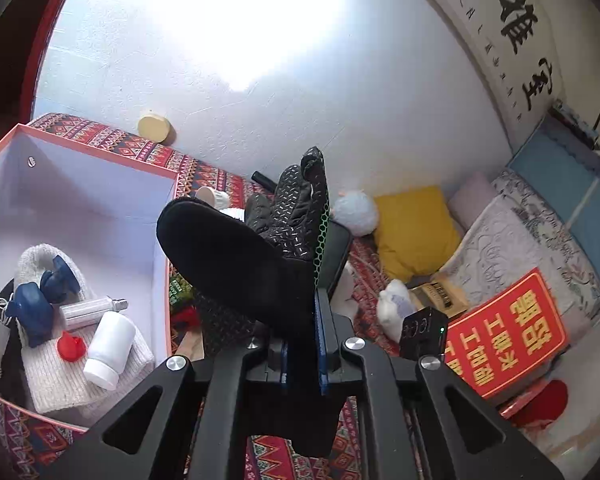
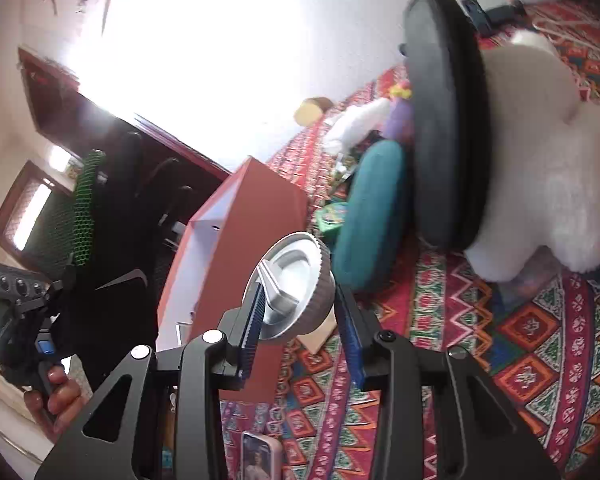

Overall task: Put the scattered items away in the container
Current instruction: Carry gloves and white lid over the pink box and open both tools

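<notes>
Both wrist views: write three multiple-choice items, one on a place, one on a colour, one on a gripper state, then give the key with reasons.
1. Where does the white bottle lie?
A. inside the box
B. on the yellow pillow
C. between gripper fingers

2. What colour is the small cap beside it?
A. green
B. red
C. yellow

3. What does the right gripper hold?
A. nothing
B. a phone
C. a silver metal lid

Key: 1 A, it rests on the knitted cloth within the box walls. 2 B, it is plainly red. 3 C, the fingers clamp the lid's rim, while the left gripper pinches a black glove.
</notes>
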{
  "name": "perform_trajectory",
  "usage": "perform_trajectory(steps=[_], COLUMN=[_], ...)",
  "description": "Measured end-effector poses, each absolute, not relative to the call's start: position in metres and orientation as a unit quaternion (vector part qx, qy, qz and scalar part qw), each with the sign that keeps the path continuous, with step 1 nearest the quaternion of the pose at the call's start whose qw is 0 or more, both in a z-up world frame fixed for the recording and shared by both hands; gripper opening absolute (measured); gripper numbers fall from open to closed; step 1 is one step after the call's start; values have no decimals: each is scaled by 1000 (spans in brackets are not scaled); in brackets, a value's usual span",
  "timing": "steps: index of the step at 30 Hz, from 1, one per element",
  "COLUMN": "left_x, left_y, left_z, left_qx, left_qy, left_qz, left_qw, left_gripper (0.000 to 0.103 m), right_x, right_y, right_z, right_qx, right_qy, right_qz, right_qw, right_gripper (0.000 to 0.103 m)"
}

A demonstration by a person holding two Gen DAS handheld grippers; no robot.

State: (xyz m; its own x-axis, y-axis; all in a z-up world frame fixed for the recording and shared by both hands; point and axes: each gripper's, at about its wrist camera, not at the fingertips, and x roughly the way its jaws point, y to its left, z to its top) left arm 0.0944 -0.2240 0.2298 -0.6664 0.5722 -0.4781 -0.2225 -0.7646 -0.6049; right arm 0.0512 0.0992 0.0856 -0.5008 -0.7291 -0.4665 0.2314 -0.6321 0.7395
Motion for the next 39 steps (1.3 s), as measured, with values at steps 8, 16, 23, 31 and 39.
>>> perform_trajectory(steps=[8, 16, 23, 31, 39], left_x=[112, 112, 99, 61, 27], left_y=[-253, -291, -340, -368, -384], left_z=[250, 274, 262, 222, 185], left_qx=[-299, -258, -246, -287, -317], left_qy=[-275, -273, -254, -252, -261], left_qz=[884, 906, 929, 921, 909], left_qw=[232, 195, 105, 84, 67], left_gripper=[7, 7, 7, 7, 7], right_x=[64, 81, 46, 17, -2], right_y=[74, 40, -33, -109, -161], right_z=[114, 160, 184, 176, 162], right_qx=[376, 336, 336, 348, 373], right_qy=[-308, -280, -246, -206, -123], right_qz=[-812, -830, -832, -829, -844], right_qw=[322, 347, 367, 388, 365], right_gripper=[34, 34, 34, 34, 34])
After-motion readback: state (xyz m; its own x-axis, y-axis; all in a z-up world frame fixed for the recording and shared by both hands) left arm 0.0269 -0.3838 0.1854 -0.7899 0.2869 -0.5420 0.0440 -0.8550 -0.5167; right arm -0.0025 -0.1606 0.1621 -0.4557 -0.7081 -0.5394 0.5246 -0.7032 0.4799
